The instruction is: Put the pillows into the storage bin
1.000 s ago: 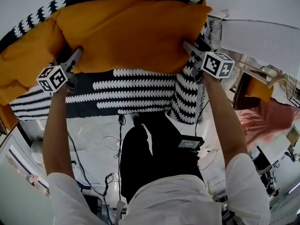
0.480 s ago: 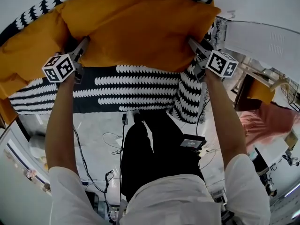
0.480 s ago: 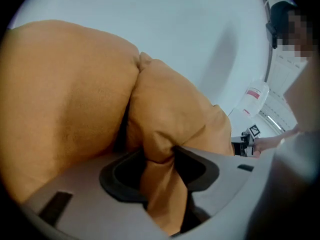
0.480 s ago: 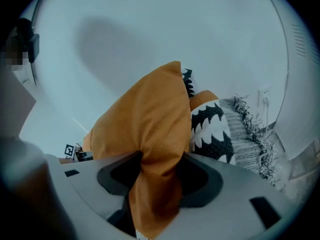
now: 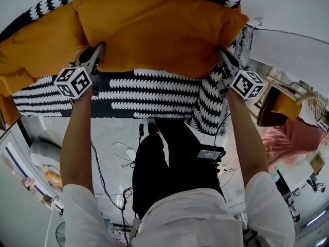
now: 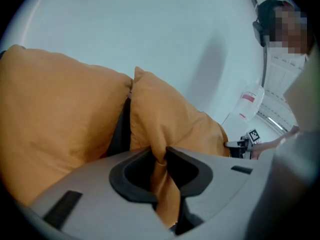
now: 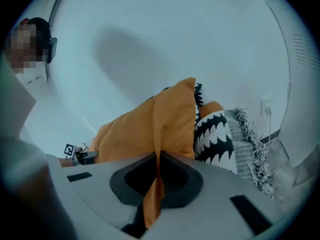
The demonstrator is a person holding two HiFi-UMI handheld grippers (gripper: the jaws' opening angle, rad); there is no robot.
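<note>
Head view: over the black-and-white patterned blanket [image 5: 149, 94], the left tool [image 5: 95, 53] and right tool [image 5: 224, 60] have just been closing. Each now pinches a side edge of the orange pillow [image 5: 154, 30]. A second orange pillow [image 5: 36, 50] lies touching its left end.

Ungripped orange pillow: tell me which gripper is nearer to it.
Left. Both grippers have just closed on the held pillow: the left gripper on the corner beside the ungripped orange pillow, the right gripper on the opposite corner, farther away.
</note>
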